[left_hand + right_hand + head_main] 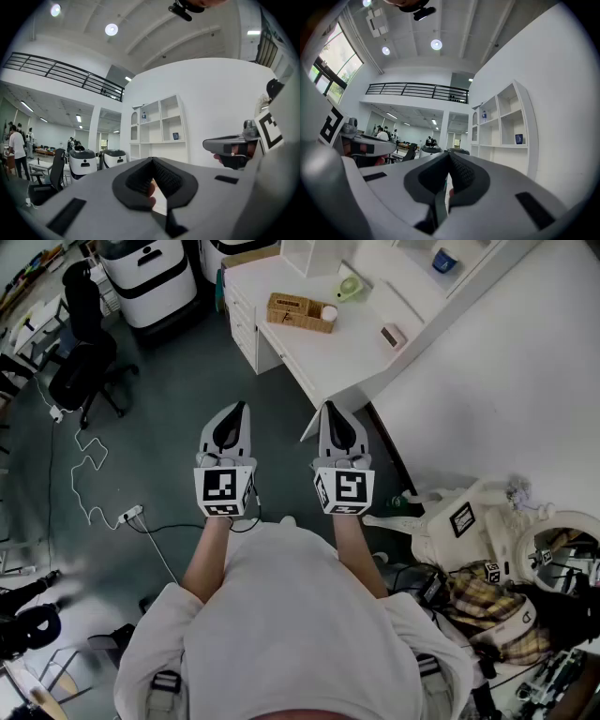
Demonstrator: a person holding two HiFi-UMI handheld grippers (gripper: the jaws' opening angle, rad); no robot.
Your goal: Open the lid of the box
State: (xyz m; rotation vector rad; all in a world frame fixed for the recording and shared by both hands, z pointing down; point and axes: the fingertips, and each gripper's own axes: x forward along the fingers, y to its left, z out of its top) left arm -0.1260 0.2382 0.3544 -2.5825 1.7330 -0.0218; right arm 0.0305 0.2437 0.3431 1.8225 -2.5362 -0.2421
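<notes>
Head view has us standing on the grey floor with both tongs level in front of us. The left gripper (240, 412) and the right gripper (329, 412) are side by side and well apart. In the left gripper view the left gripper's (152, 161) dark pads meet with nothing between them. In the right gripper view the right gripper (449, 161) is likewise closed and empty.

The white desk (342, 362) reaches toward us, its near corner just ahead of the right gripper at 12 o'clock. At 9 o'clock a black office chair (82, 367) stands beside a white cable (87, 474) trailing over the floor. At 4 o'clock lie a white backpack (459, 521) and a plaid cloth (480, 601).

The tan woven rectangular box (298, 312) sits on the desk at 12 o'clock, well beyond both grippers. Its top lies flat, so we cannot see inside. A small white round thing (329, 312) touches its 3 o'clock end. On the white shelf unit (159, 124), one compartment holds a blue cup (175, 136).
</notes>
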